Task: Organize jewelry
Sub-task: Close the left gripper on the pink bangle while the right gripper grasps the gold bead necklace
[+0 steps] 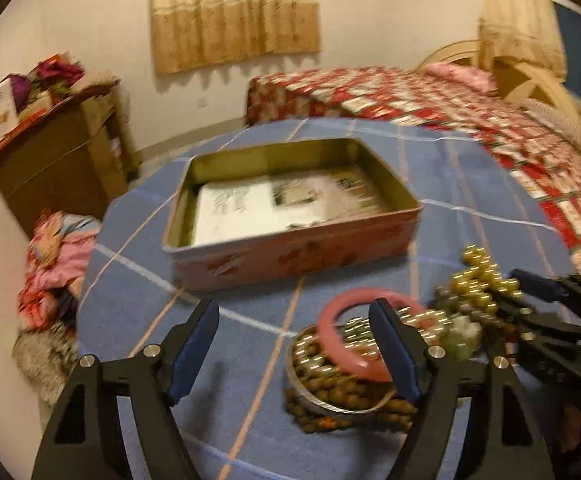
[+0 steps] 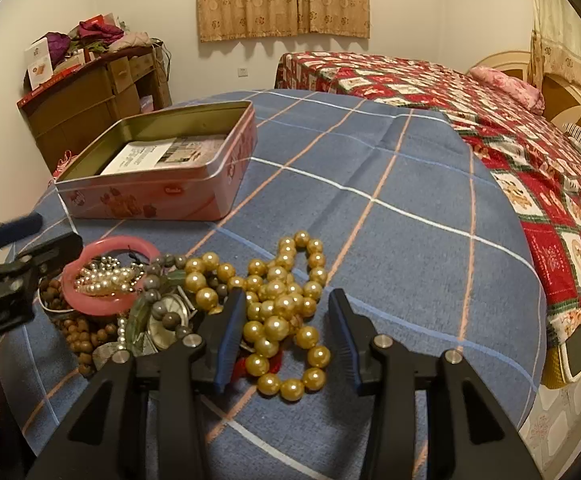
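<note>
Tin box (image 2: 158, 196): metal, dull gold inside, glossy pink printed outside; printed paper sheet (image 2: 162, 156) in it. Tablecloth (image 2: 390, 208): matt woven cloth, blue check. Pearl necklace (image 2: 286, 304) at cloth's 6 o'clock: glossy gold beads. Bangle (image 2: 106, 300): smooth pink plastic. Brown beads (image 2: 82, 340): matt wood. Gripper pads (image 2: 230, 340): ribbed blue rubber.

Gold beads (image 2: 278, 312) are gleaming beside a pink bangle (image 2: 110, 272); blue checked cloth (image 2: 370, 184) is covering the bench, a red patchwork quilt (image 2: 530, 168) showing upper right.
</note>
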